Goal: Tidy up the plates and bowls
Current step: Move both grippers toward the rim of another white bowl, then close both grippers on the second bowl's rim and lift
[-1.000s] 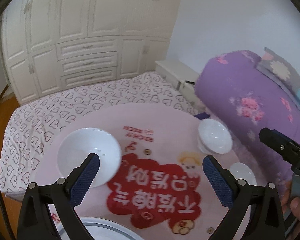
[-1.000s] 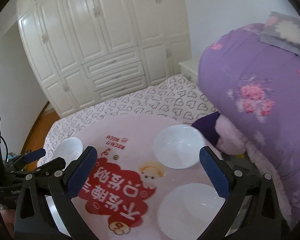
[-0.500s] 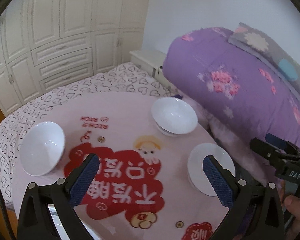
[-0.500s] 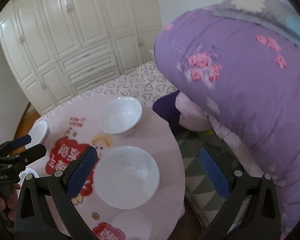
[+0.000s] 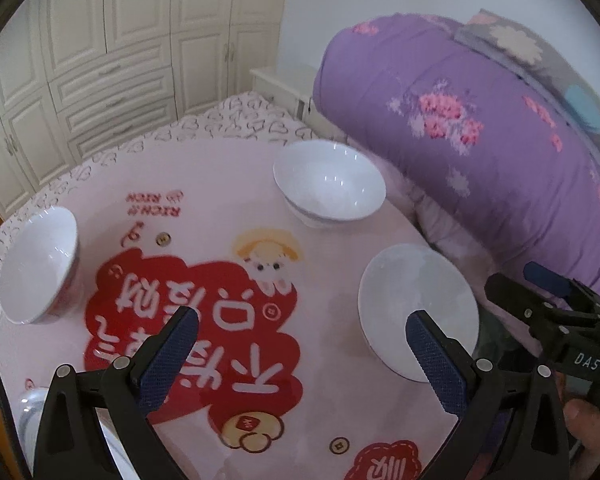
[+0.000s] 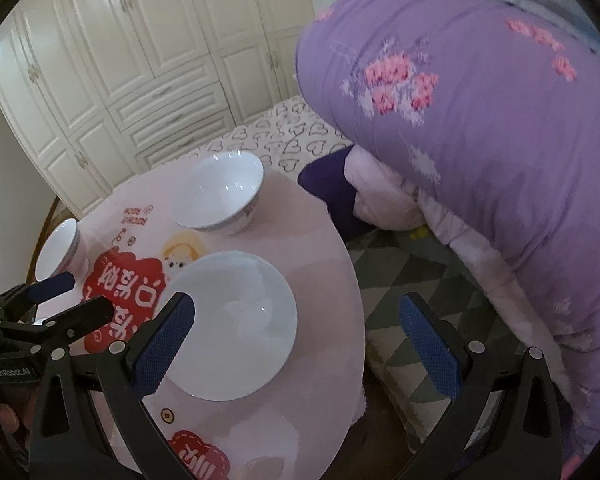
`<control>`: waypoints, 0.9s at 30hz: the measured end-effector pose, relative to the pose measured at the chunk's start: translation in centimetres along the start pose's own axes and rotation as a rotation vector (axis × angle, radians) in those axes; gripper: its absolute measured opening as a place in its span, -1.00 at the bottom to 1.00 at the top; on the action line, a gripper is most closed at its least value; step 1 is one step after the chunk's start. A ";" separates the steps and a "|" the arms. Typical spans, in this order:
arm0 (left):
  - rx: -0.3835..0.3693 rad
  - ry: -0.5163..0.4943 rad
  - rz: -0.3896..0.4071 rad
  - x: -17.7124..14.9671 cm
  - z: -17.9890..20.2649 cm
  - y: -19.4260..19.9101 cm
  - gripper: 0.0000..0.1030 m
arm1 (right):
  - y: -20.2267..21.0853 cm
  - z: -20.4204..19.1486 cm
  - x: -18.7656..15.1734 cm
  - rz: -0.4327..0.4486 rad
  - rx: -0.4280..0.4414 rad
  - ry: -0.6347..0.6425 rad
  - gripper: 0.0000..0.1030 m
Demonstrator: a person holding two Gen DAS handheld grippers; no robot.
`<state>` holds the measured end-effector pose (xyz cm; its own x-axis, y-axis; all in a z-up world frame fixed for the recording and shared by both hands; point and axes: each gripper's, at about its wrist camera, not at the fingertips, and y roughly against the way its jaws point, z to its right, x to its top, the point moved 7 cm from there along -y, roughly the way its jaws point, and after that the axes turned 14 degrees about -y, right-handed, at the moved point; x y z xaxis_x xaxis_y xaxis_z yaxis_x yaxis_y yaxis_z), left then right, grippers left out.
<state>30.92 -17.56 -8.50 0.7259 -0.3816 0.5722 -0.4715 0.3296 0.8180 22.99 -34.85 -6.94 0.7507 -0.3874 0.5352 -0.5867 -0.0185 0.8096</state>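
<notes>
I am holding both grippers spread and empty: the right gripper (image 6: 296, 322) is hovering over the near white bowl (image 6: 230, 324) by the round table's (image 6: 332, 264) right edge. The left gripper (image 5: 300, 338) is hanging over the middle. 2 more white bowls (image 5: 330, 182) are standing apart. Glazed ceramic looks slippery and breakable, so I am judging a rim pinch best; the floor drop is close.

Left gripper (image 5: 300, 344): fingers spread wide, blue pads facing each other, nothing between them, held above the bench and tilted downward. Right gripper (image 6: 296, 328): fingers likewise spread wide and empty, angled downward. Each gripper appears at the edge of the other's view, side by side and apart. A fingertip of the person's right hand (image 5: 580, 414) shows beneath the right gripper's body.
</notes>
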 end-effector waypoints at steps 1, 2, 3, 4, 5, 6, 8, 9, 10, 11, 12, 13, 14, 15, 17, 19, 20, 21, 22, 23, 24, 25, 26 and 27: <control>-0.003 0.004 -0.009 -0.1 0.1 -0.5 0.98 | -0.3 0.2 -0.2 -0.009 -0.002 -0.003 1.00; -0.011 0.008 -0.021 -0.2 0.2 -1.1 0.98 | -0.7 0.4 -0.4 -0.018 -0.003 -0.007 1.00; -0.017 0.011 -0.027 -0.2 0.3 -1.6 0.98 | -1.0 0.5 -0.5 -0.025 -0.003 -0.010 1.00; -0.021 0.013 -0.032 -0.3 0.3 -2.1 0.98 | -1.3 0.7 -0.7 -0.034 -0.004 -0.012 1.00; -0.025 0.014 -0.041 -0.3 0.4 -2.7 0.97 | -1.5 0.8 -0.8 -0.041 -0.006 -0.013 1.00; -0.027 0.016 -0.045 -0.3 0.5 -3.1 0.97 | -1.8 0.9 -1.0 -0.049 -0.009 -0.014 1.00; -0.035 0.021 -0.062 -0.3 0.7 -4.1 0.92 | -2.3 1.1 -1.3 -0.064 -0.009 -0.017 0.99; -0.042 0.023 -0.068 -0.3 0.8 -4.5 0.91 | -2.4 1.1 -1.4 -0.068 -0.009 -0.018 0.99; -0.053 0.025 -0.076 -0.4 1.0 -5.0 0.89 | -2.6 1.2 -1.5 -0.073 -0.010 -0.019 0.99; -0.058 0.027 -0.080 -0.3 1.1 -5.4 0.87 | -2.8 1.2 -1.6 -0.079 -0.010 -0.021 0.99; -0.064 0.029 -0.084 -0.3 1.3 -5.7 0.83 | -2.9 1.3 -1.7 -0.085 -0.009 -0.023 0.97; -0.071 0.029 -0.088 -0.3 1.5 -6.1 0.81 | -3.1 1.4 -1.8 -0.091 -0.011 -0.024 0.94; -0.078 0.030 -0.092 -0.2 1.6 -6.4 0.80 | -3.3 1.5 -1.9 -0.096 -0.012 -0.025 0.89; -0.084 0.031 -0.094 -0.1 1.8 -6.7 0.77 | -3.4 1.6 -2.0 -0.103 -0.012 -0.027 0.82; -0.094 0.031 -0.107 0.0 2.2 -7.5 0.60 | -3.8 1.6 -2.1 -0.119 -0.006 -0.031 0.70; -0.117 0.037 -0.128 0.0 2.6 -8.4 0.41 | -4.3 1.6 -2.5 -0.142 0.003 -0.039 0.56; -0.138 0.042 -0.146 -0.2 2.9 -9.0 0.25 | -4.6 1.6 -2.6 -0.157 0.012 -0.044 0.38; -0.150 0.046 -0.156 -0.2 3.1 -9.4 0.12 | -4.9 1.5 -2.9 -0.172 0.023 -0.048 0.18; -0.171 0.050 -0.173 -0.4 3.3 -10.0 -0.15 | -5.1 1.4 -3.1 -0.187 0.030 -0.050 0.12; -0.196 0.057 -0.178 -0.5 3.5 -10.3 -0.33 | -5.3 1.3 -3.4 -0.195 0.033 -0.049 0.04; -0.213 0.065 -0.181 -0.5 3.7 -10.6 -0.39 | -5.5 1.1 -3.6 -0.204 0.038 -0.048 -0.05; -0.217 0.068 -0.179 -0.5 3.7 -10.7 -0.50 | -5.6 1.0 -3.7 -0.211 0.044 -0.050 -0.07; -0.222 0.069 -0.176 -0.4 3.8 -10.8 -0.59 | -5.6 0.9 -3.8 -0.216 0.052 -0.055 -0.09; -0.228 0.070 -0.175 -0.3 3.8 -10.9 -0.62 | -5.7 0.8 -3.8 -0.218 0.056 -0.058 -0.13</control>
<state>33.96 -24.29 -17.38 0.8227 -0.3922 0.4116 -0.2171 0.4524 0.8650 23.20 -34.02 -13.80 0.8436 -0.4213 0.3330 -0.4297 -0.1576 0.8891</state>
